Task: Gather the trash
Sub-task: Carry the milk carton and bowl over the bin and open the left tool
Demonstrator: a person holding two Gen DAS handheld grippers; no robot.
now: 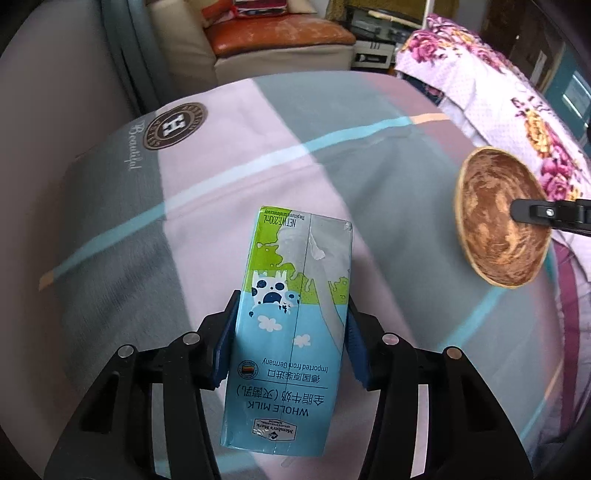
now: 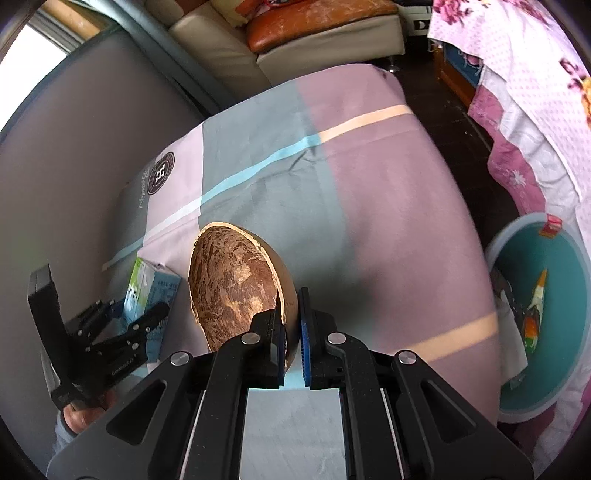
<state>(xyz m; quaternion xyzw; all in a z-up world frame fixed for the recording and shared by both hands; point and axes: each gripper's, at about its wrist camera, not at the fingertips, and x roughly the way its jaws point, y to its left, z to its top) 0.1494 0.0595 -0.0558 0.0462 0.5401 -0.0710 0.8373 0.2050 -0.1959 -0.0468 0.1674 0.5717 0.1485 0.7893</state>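
Note:
My left gripper [image 1: 291, 328] is shut on a blue and green whole-milk carton [image 1: 291, 306] and holds it above the bed; the carton also shows in the right wrist view [image 2: 147, 291], as does the left gripper [image 2: 129, 314]. My right gripper [image 2: 291, 325] is shut on the rim of a brown coconut-shell half [image 2: 236, 284], which is tilted on its edge. The shell also shows in the left wrist view [image 1: 502, 218], with a right fingertip [image 1: 524, 212] on it. A teal trash bin [image 2: 554, 258] with some litter inside stands at the right, beside the bed.
The bed has a pink, grey and blue patterned sheet [image 1: 229, 162]. A floral quilt [image 1: 517, 92] lies at the right. A beige sofa with an orange cushion [image 2: 317, 22] stands beyond the bed. Dark floor [image 2: 454, 122] lies between the bed and the quilt.

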